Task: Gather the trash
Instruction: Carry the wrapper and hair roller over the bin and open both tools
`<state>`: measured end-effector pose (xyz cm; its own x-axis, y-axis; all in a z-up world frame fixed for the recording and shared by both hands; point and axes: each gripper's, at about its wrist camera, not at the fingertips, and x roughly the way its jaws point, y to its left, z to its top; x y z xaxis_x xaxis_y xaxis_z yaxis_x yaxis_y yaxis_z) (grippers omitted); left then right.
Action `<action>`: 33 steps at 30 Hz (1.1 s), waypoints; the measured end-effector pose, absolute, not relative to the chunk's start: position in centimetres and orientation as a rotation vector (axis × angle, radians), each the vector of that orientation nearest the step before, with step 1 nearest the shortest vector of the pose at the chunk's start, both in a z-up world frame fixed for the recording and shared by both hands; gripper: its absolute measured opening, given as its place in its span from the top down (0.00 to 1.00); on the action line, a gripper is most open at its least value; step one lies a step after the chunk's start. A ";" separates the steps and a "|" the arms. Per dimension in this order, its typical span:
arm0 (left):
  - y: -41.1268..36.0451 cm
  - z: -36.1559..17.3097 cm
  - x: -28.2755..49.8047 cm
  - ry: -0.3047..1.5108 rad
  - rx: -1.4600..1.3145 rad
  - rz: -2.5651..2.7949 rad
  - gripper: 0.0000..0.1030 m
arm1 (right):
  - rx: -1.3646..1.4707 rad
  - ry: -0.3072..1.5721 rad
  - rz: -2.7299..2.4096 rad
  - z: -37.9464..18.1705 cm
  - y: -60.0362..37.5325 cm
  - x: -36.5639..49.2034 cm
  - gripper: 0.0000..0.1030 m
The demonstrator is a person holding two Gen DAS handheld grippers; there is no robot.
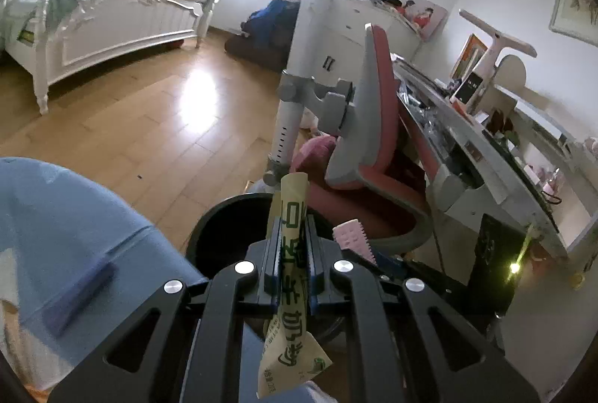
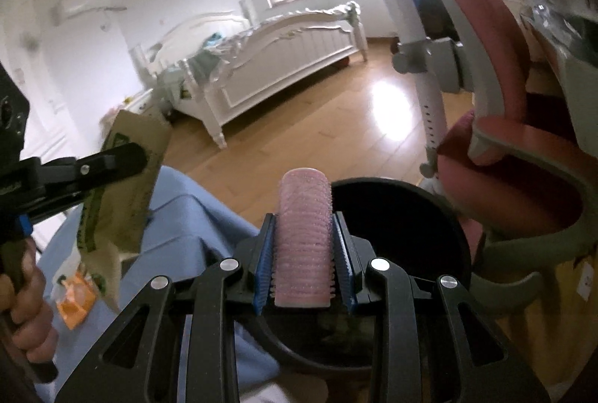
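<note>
My left gripper [image 1: 292, 223] is shut on a cream wrapper with green print [image 1: 291, 276], held edge-on above a black round bin [image 1: 224, 227]. The wrapper also shows in the right wrist view [image 2: 123, 178], left of the bin. My right gripper [image 2: 304, 220] is shut on a pink ribbed hair roller [image 2: 303, 238], held over the near rim of the bin [image 2: 403, 223]. The roller's end shows in the left wrist view [image 1: 353, 236], just right of my left gripper.
A pink and grey chair [image 1: 373, 126] stands right behind the bin beside a cluttered desk [image 1: 486, 148]. Blue cloth [image 1: 74, 227] lies left of the bin. An orange packet [image 2: 76, 302] lies on the blue cloth. A white bed [image 1: 112, 25] stands across the wooden floor.
</note>
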<state>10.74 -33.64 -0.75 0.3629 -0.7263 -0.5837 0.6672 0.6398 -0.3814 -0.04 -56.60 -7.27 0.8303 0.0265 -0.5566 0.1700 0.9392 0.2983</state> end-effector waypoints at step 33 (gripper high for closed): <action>-41.2 -4.9 12.8 0.885 0.004 -0.940 0.86 | 0.447 0.656 -0.128 -12.3 -61.4 2.7 0.70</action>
<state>12.82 -41.20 -4.90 0.2760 -0.6984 -0.6603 0.7015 0.6160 -0.3584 2.74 -61.40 -12.26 0.7882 0.0241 -0.6150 0.2538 0.8976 0.3604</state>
